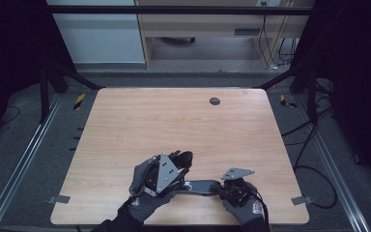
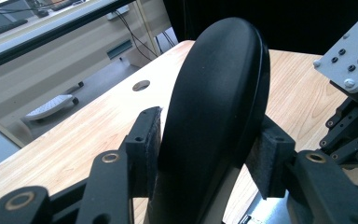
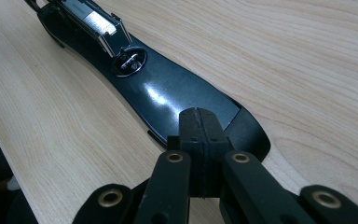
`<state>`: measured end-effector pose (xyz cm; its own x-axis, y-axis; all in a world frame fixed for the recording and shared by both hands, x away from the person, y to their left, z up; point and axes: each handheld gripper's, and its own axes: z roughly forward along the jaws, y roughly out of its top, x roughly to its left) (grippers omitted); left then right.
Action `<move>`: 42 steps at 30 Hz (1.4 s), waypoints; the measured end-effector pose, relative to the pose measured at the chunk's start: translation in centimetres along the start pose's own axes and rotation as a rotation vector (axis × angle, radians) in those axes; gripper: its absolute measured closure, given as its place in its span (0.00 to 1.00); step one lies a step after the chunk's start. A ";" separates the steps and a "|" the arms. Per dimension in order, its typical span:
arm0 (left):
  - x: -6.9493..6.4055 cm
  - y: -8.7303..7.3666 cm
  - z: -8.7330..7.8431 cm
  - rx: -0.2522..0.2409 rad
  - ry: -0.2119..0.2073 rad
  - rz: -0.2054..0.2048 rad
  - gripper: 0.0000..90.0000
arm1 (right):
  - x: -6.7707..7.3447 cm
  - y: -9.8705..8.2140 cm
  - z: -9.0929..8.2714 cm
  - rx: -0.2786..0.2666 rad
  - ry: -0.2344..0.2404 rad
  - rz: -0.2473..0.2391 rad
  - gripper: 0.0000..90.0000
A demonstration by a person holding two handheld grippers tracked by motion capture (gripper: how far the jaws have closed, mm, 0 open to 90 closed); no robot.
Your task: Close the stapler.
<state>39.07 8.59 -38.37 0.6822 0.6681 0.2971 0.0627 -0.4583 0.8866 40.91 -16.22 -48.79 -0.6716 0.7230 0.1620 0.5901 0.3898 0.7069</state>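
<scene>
A black stapler lies opened on the wooden table (image 1: pixel 174 116) near its front edge. Its flat base (image 1: pixel 203 186) (image 3: pixel 168 98) rests on the wood, with the metal anvil (image 3: pixel 129 61) and the shiny staple rail (image 3: pixel 98 23) showing. The rounded black top arm (image 1: pixel 183 158) (image 2: pixel 214 107) is swung up and away from the base. My left gripper (image 1: pixel 180 163) (image 2: pixel 209 156) is shut on that top arm, with a pad (image 2: pixel 144 140) pressed on each side. My right gripper (image 1: pixel 220 187) (image 3: pixel 200 123) is shut, nothing between its pads, its tip resting on the front end of the base.
A round grommet hole (image 1: pixel 215 101) (image 2: pixel 141 85) sits near the table's far edge. Metal frame rails and cables run along both sides of the table. The grey plate (image 2: pixel 349 56) of the other gripper stands close on the right in the left gripper view.
</scene>
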 end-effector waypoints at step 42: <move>-3.9 -0.6 3.9 0.080 -0.038 0.163 0.52 | 0.1 0.0 0.0 -0.006 0.004 -0.013 1.00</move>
<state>39.18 3.99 -41.42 0.7150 0.5591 0.4197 0.0057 -0.6050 0.7962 40.85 -16.18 -48.81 -0.6810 0.7157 0.1549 0.5786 0.3962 0.7129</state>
